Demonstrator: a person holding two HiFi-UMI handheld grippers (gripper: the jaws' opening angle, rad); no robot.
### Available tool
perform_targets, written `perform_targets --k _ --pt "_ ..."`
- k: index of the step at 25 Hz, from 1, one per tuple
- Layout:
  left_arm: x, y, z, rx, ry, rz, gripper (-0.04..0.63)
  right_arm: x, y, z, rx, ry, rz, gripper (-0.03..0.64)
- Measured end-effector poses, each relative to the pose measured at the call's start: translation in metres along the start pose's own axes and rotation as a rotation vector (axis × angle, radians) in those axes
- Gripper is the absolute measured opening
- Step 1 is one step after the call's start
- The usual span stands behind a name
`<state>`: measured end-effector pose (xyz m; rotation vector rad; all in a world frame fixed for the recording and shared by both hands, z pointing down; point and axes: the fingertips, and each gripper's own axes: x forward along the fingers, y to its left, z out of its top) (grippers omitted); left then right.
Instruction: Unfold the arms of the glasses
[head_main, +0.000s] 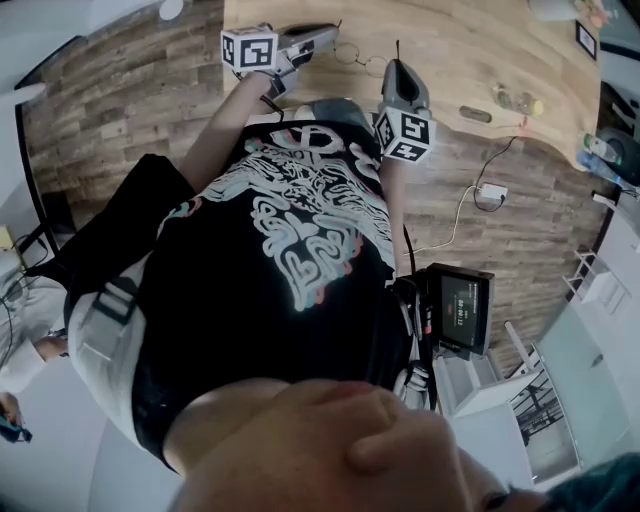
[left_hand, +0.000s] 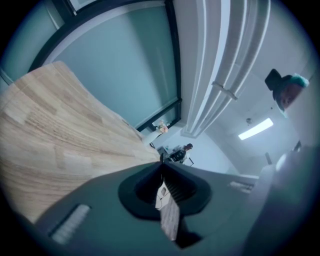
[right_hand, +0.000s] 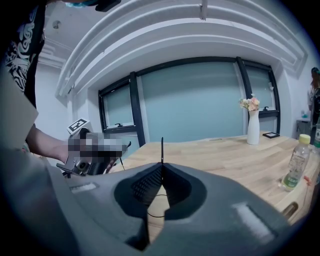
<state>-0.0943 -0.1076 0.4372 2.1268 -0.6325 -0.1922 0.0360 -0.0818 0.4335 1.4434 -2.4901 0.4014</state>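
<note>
The glasses (head_main: 360, 58) are thin wire and faint on the table (head_main: 450, 40) at the top of the frame — the lenses are barely traceable. The left gripper (head_main: 332, 34) and right gripper (head_main: 397, 64) reach in from either side, forearms stretched forward — each claw is pinched tight on a thin dark arm tip.

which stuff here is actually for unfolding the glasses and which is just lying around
For the job: glasses, left tongs, right tongs, each shut on a glasses arm.
Lying about: bottle, vase, charger on the floor, screen.
</note>
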Motion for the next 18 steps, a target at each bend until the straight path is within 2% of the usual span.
perform_targets --k 18 --pt "-0.0059 0.0016 0.0038 0.001 -0.016 0.008 0.005 0.0066 0.0044 0.0004 0.007 0.000 0.018 0.000"
